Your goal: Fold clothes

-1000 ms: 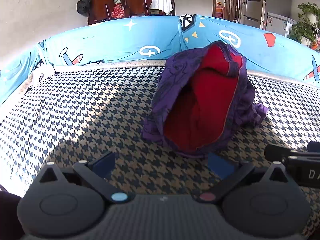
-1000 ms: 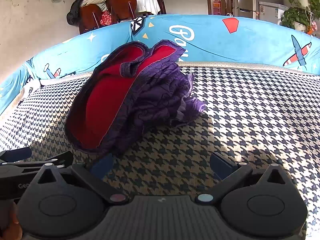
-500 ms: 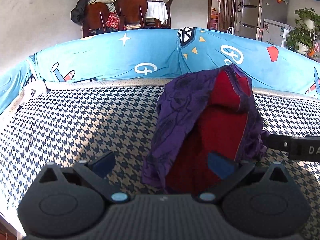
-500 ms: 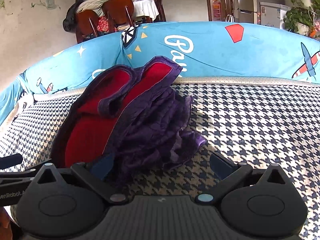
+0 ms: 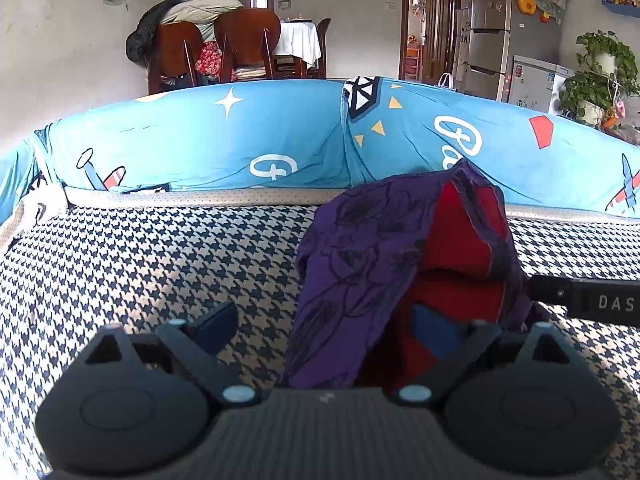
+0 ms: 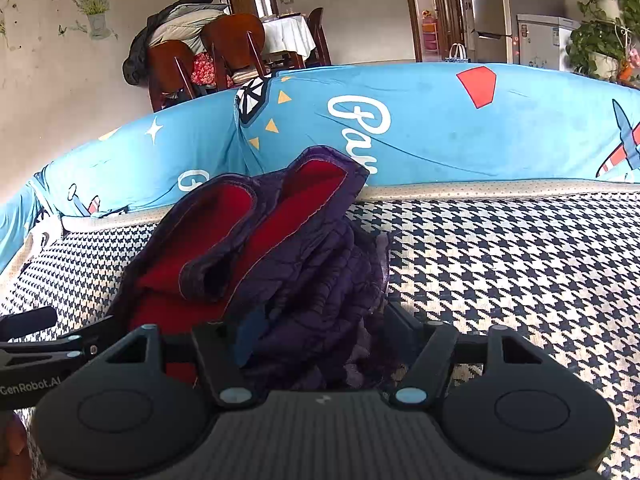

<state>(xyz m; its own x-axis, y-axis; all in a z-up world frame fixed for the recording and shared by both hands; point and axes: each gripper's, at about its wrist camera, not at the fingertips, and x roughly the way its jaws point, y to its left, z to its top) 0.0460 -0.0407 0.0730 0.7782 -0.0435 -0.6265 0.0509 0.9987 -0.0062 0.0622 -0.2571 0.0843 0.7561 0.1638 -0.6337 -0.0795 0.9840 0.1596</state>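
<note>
A purple quilted jacket (image 5: 360, 260) with a red lining lies crumpled on the houndstooth seat. In the left wrist view my left gripper (image 5: 326, 330) has its jaws closing around the jacket's purple front flap. Its right finger sits in the red lining, and its left pad (image 5: 216, 326) is still apart from the cloth. In the right wrist view the jacket (image 6: 288, 248) bunches between the fingers of my right gripper (image 6: 324, 332). Those jaws are closing, and the quilted fabric fills the gap and touches both pads. Each gripper's body shows at the edge of the other's view.
The houndstooth seat cover (image 5: 160, 260) is bounded behind by a blue printed backrest (image 5: 200, 140). Beyond it stand wooden chairs (image 5: 240, 44) piled with clothes, a table, a fridge (image 5: 488, 40) and a potted plant (image 5: 600, 72). A hand (image 6: 12, 444) shows at the lower left.
Both grippers have moved forward up to the jacket, which now lies between their fingers. Both sets of jaws have narrowed, the right far more than the left.
</note>
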